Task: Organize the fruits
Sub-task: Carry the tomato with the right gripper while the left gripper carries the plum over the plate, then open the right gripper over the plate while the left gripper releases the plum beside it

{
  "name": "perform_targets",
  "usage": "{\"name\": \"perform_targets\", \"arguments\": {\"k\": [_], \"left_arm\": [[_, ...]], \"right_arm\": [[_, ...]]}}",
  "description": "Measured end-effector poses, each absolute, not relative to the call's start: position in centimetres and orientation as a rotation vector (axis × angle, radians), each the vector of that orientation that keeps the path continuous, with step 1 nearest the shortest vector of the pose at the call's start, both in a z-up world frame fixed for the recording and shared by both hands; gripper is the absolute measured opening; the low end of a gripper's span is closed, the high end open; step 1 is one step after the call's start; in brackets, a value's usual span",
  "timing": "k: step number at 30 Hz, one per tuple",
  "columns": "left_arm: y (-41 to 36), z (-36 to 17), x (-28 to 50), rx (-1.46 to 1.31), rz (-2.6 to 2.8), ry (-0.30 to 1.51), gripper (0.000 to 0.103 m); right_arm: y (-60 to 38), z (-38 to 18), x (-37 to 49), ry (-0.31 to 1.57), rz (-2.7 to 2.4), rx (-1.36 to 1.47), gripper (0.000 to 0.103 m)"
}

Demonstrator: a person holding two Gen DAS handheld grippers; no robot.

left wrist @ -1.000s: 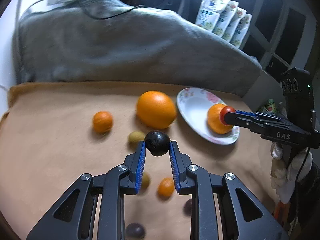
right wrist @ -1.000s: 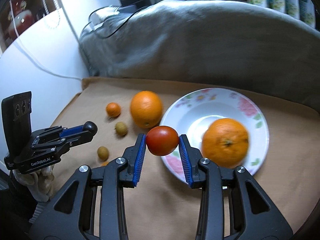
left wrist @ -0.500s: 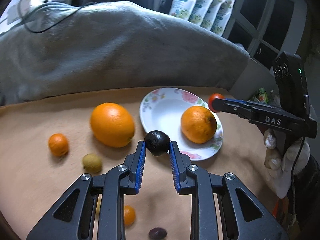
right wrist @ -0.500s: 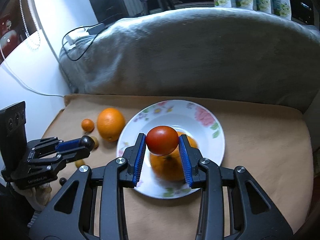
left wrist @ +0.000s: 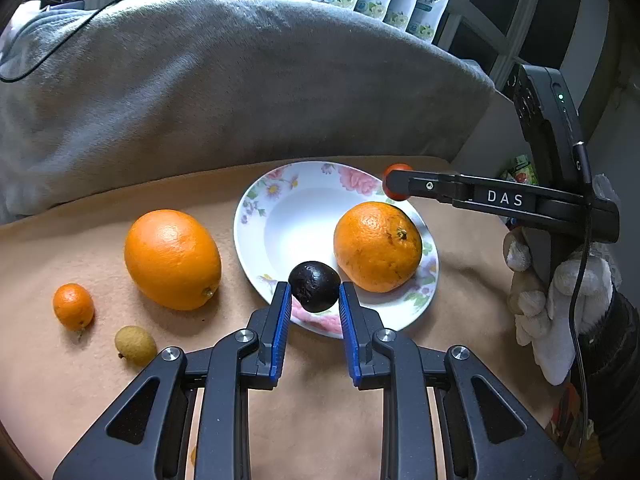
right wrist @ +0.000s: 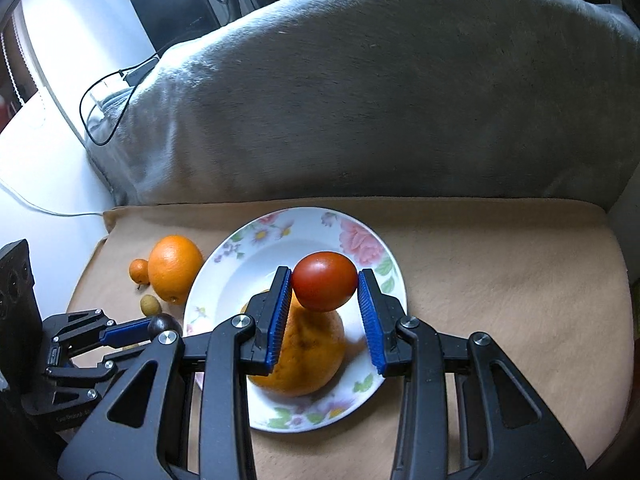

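Glossy plate [left wrist: 256,216]; matt tan cloth [left wrist: 72,384].

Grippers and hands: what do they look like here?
Both the left gripper and the right gripper are black, angular frames with ribbed blue pads and silver screws. The right one carries white "DAS" lettering and a black cable. A white fuzzy glove and dark sleeve show.

In the left wrist view a plate [left wrist: 256,216] sits mid-frame on a cloth [left wrist: 460,280] with an orange [left wrist: 378,246] on its right half, a larger orange [left wrist: 173,259] left of it, two small fruits lower left, and a blanket [left wrist: 224,80] behind.
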State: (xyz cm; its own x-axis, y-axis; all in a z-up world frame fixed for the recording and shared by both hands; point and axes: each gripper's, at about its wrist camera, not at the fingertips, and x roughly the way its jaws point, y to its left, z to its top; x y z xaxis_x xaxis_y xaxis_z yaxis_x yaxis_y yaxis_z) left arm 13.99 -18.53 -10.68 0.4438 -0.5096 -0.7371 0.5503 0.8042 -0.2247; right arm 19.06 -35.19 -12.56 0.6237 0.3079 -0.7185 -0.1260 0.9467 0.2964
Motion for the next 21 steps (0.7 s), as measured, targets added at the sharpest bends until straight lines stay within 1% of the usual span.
{"name": "perform_targets", "arguments": {"k": [19, 20, 21], "left_arm": [[-19.50, -11.08, 14.55, 0.057, -0.660, 0.911, 0.024], [-19.51, -11.09, 14.58, 0.059, -0.661, 0.912, 0.025], [-19.51, -11.11, 14.61, 0.059, -0.661, 0.913, 0.026]], "right_arm": [[-34.69, -13.06, 19.67, 0.876, 0.280, 0.229, 0.036], [-34.71, -13.01, 19.58, 0.873, 0.281, 0.233, 0.036], [-34.84, -12.90, 19.50, 0.868, 0.285, 0.237, 0.040]]}}
